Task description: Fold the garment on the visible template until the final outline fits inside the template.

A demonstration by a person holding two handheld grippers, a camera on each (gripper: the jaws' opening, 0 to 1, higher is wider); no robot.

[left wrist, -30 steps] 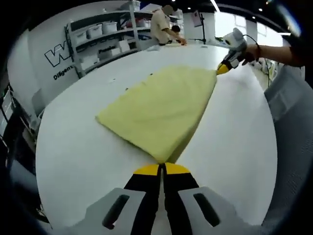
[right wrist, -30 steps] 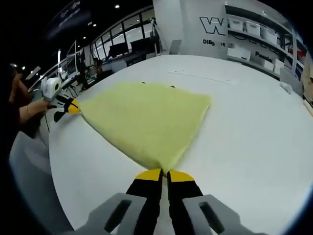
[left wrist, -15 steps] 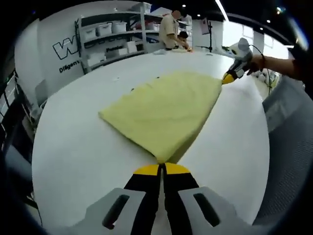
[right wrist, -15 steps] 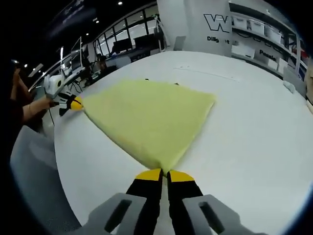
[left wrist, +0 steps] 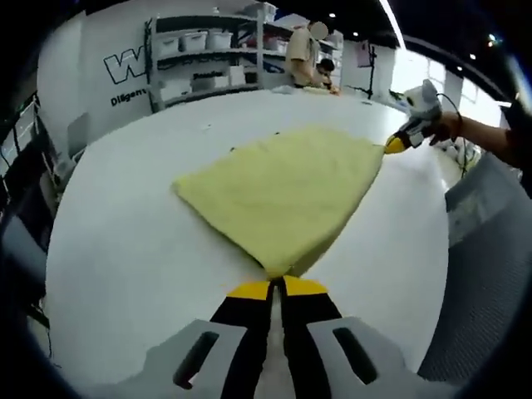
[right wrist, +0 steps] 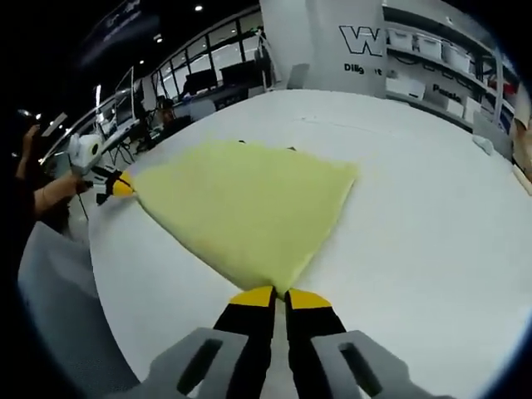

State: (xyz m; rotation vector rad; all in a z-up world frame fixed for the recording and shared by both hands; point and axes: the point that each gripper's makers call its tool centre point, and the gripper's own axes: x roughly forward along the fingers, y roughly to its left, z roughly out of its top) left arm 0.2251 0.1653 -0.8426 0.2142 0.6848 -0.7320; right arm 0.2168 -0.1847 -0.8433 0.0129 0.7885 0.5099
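Lying flat on the smooth white counter (left wrist: pixel 125 249), the soft, fuzzy yellow garment (left wrist: pixel 287 187) forms a folded wedge, each closed claw, left (left wrist: pixel 277 287) and right (right wrist: pixel 278 293), pinching one corner, while storage shelves (left wrist: pixel 195 62) back the left gripper view

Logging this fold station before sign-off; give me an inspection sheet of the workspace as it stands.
Surface: white table, flat; small dark marks beyond the garment, no full template outline discernible.
Job's things: yellow garment folded, lying flat.
Clutter: small white object near the table's far edge.
Grippers: left gripper shut on one garment corner; right gripper shut on another corner.
Cables: thin cable near the person's hand.
Surroundings: shelving with bins; people at a far table.
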